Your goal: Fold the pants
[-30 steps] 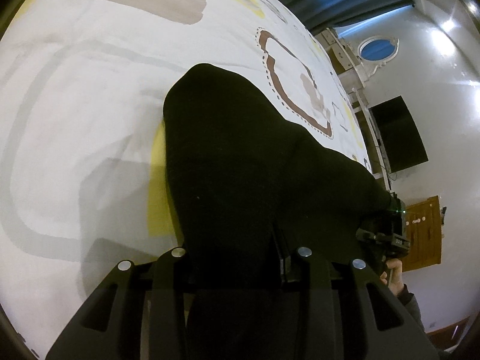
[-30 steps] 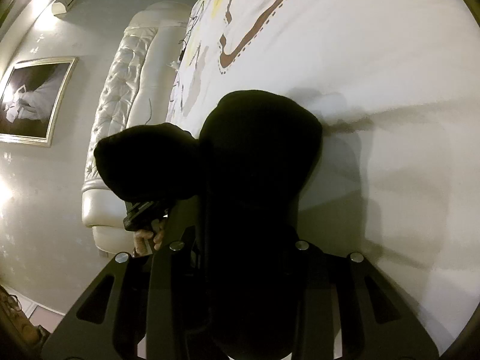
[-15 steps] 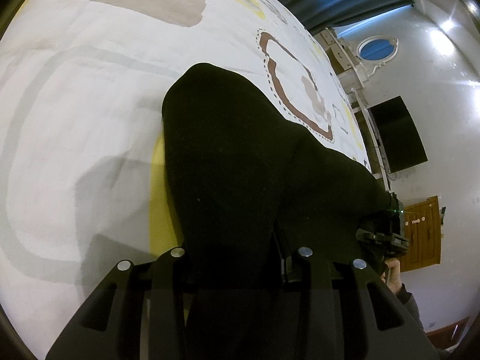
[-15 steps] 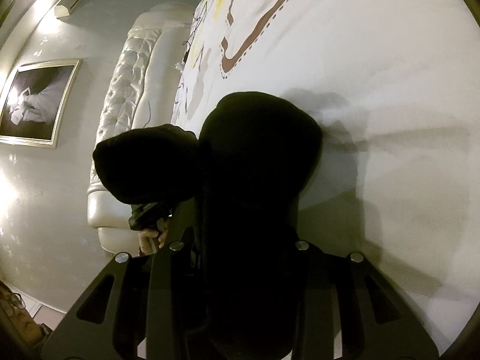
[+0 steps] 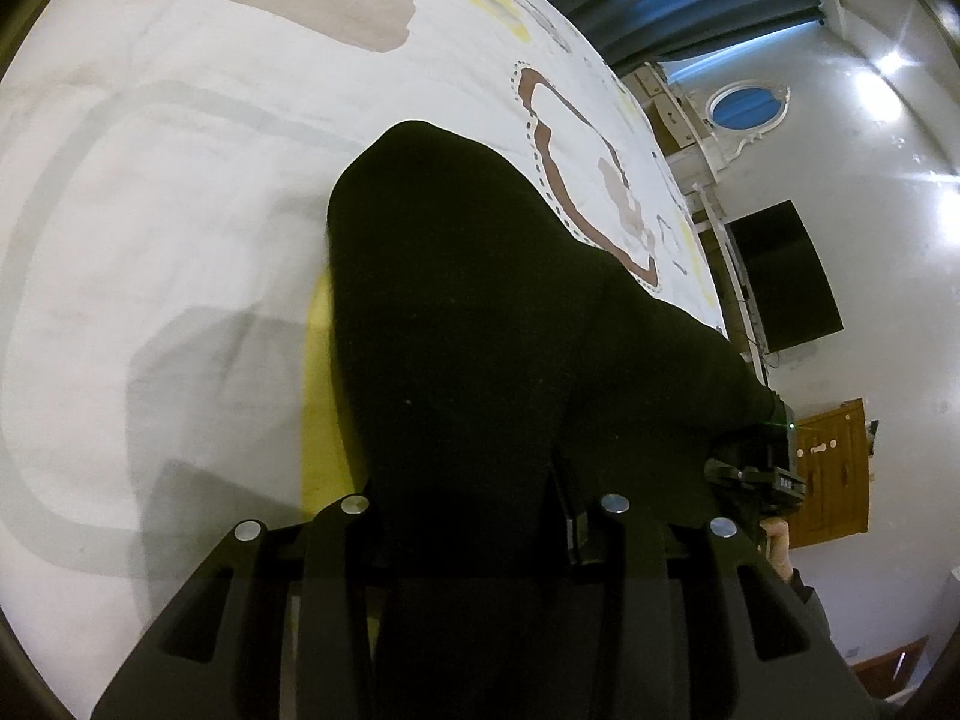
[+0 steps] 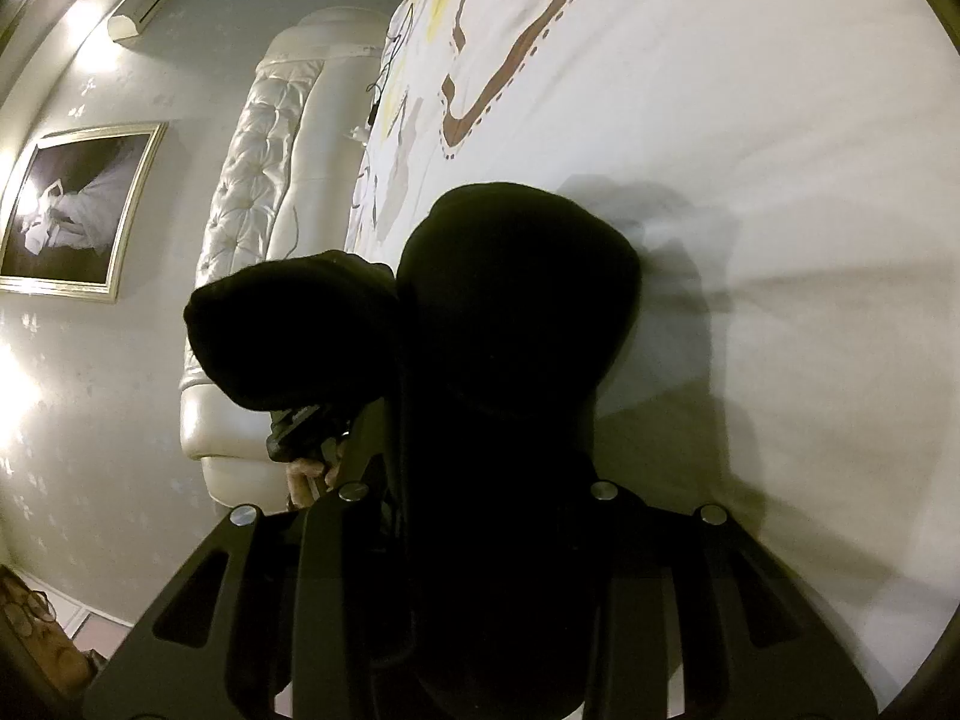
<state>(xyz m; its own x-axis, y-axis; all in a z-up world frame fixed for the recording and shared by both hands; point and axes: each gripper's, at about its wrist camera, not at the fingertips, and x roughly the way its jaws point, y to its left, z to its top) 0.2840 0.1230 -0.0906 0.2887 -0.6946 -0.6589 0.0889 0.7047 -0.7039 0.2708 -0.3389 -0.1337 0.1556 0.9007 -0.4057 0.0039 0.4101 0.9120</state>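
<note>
The bed (image 5: 150, 228), under a white patterned cover, takes up most of both views, and the black pants (image 5: 480, 312) hang bunched above it, carried between the two tools. The main risk, as I judge it, is the dark cloth landing creased or skewed if one side drops lower than the other. The left hand-held gripper (image 5: 480, 516) is closed on a thick fold of the pants, and the right hand-held gripper (image 6: 498, 504) is clamped on another bunch. With so much fabric wadded in each, a layer could slip free, and the fold would then lose its edge.
</note>
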